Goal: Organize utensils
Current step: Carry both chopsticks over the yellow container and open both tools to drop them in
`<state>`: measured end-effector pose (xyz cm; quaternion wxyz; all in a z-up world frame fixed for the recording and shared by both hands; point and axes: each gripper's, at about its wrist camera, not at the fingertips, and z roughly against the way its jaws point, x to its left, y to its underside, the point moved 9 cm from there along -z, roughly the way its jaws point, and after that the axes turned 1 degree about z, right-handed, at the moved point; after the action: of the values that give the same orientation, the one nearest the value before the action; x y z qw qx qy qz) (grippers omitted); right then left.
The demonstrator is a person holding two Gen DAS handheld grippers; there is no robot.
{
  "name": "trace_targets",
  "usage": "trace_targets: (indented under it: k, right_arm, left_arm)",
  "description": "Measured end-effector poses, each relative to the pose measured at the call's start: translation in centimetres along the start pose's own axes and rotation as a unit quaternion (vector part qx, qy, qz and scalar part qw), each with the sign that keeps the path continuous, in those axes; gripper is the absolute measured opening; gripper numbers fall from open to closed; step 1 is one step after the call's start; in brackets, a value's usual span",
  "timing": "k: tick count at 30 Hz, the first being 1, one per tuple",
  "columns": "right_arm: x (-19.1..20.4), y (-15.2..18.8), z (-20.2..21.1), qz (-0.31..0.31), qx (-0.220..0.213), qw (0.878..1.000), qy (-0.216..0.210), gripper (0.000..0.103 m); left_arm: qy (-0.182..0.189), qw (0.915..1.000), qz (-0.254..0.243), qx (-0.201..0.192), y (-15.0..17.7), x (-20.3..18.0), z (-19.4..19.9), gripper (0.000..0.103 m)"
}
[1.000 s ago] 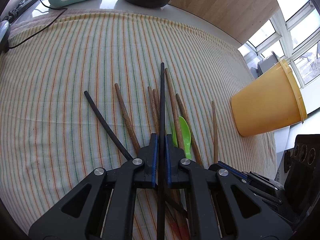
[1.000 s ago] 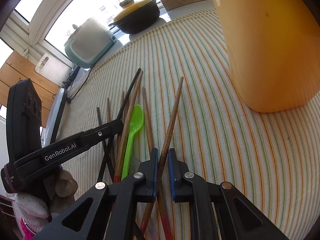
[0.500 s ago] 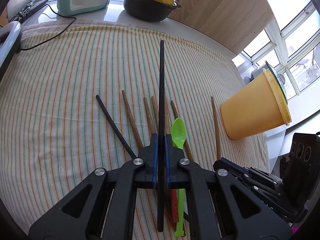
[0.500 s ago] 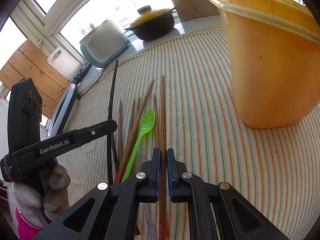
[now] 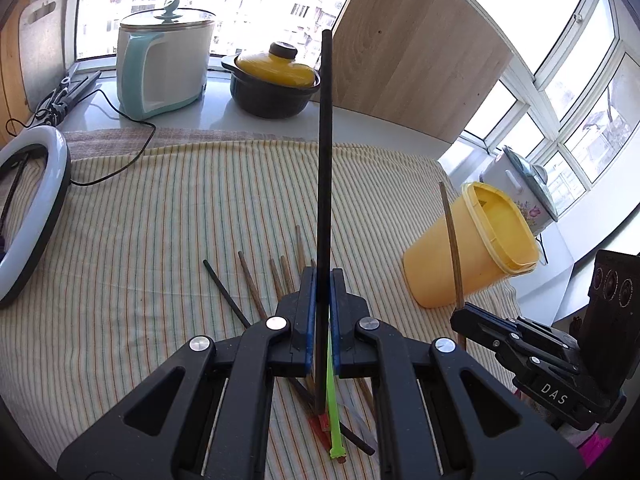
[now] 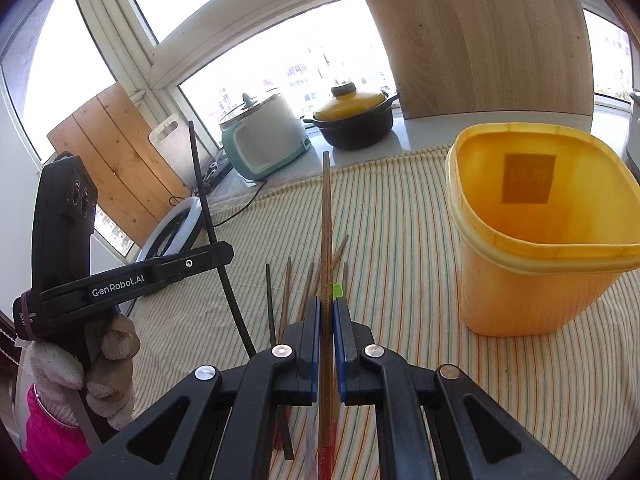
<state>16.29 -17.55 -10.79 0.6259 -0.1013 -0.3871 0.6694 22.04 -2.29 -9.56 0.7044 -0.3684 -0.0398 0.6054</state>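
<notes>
Bright daylight from blown-out windows; sharp frames, fisheye-bent edges.

Striped cloth open between the loose chopsticks and the yellow tub, tub mouth unobstructed, pot and cooker lining the far edge, ring light at left.

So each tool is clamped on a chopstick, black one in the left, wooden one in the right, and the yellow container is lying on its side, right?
Not quite. The yellow container stands upright on the striped cloth, mouth open upward, as the right wrist view shows. The rest holds: the left tool is clamped on the black chopstick, the right tool on the wooden chopstick.
</notes>
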Motion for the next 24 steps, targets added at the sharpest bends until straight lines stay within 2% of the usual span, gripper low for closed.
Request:
trace_targets:
  k: [11,24]
  right_arm:
    - [-2.3,-5.2,4.9,0.004,-0.077,0.997,0.001,0.004]
    - [-7.9,-10.7,7.9,0.005,-0.14,0.988,0.065,0.004]
  left_arm:
    - [0.041,0.9982,-0.026,-0.037,-3.2,-5.2,2.8,0.004]
    - [0.078,0.9938,-0.052,-0.061,-7.3,-11.7,2.6,0.004]
